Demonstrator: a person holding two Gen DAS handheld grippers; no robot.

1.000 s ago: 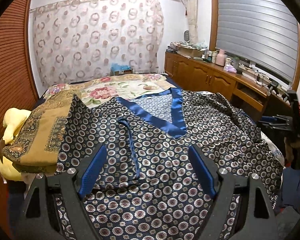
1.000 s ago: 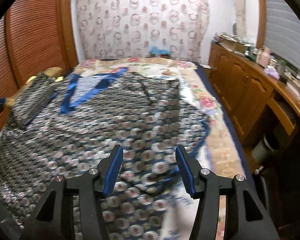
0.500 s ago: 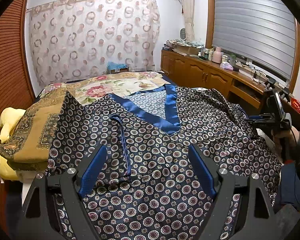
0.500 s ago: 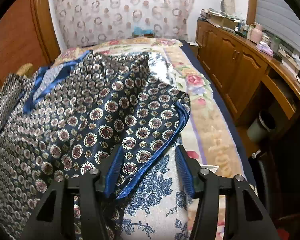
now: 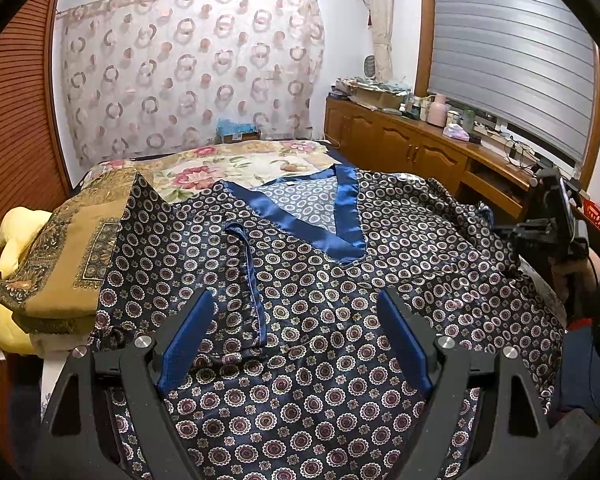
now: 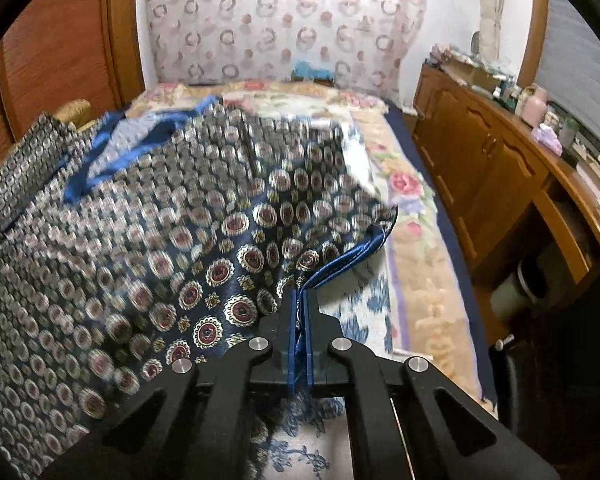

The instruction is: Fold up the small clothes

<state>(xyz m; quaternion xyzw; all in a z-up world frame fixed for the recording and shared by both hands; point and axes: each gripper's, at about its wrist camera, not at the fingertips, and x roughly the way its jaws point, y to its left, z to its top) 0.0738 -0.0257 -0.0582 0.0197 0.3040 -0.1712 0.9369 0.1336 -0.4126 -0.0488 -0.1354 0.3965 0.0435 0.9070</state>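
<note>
A navy patterned garment (image 5: 340, 312) with a blue satin V-neck trim (image 5: 320, 216) is seen spread face up across a bed (image 5: 236, 164) covered by a floral bedspread. The garment fills most of the near part of the bed, with its neckline turned toward the far end. A thin blue tie strip (image 5: 252, 280) is seen lying on the cloth, left of the neckline.

The left gripper (image 5: 296, 344) is held above the near part of the garment; its fingers (image 5: 184, 340) are spread wide, and nothing is caught between them. Whether the cloth beneath is touched cannot be told.

The right gripper (image 6: 299, 320) is found at the garment's right edge. Its blue pads (image 6: 310, 332) are pressed together, and a blue-trimmed edge (image 6: 348, 260) of the garment is pinched between them. The jaws have just been closing. The pinched edge is raised slightly off the bedspread, and the cloth behind it is blurred.

In the left wrist view the right gripper (image 5: 548, 224) is also seen at the far right, held by a hand (image 5: 576, 276).

A folded gold-brown cloth (image 5: 60, 256) is noted at the left edge of the bed, resting on a yellow item (image 5: 16, 232). A wooden cabinet (image 5: 404, 152) stands along the right wall, and a patterned curtain (image 5: 192, 68) hangs behind the bed
</note>
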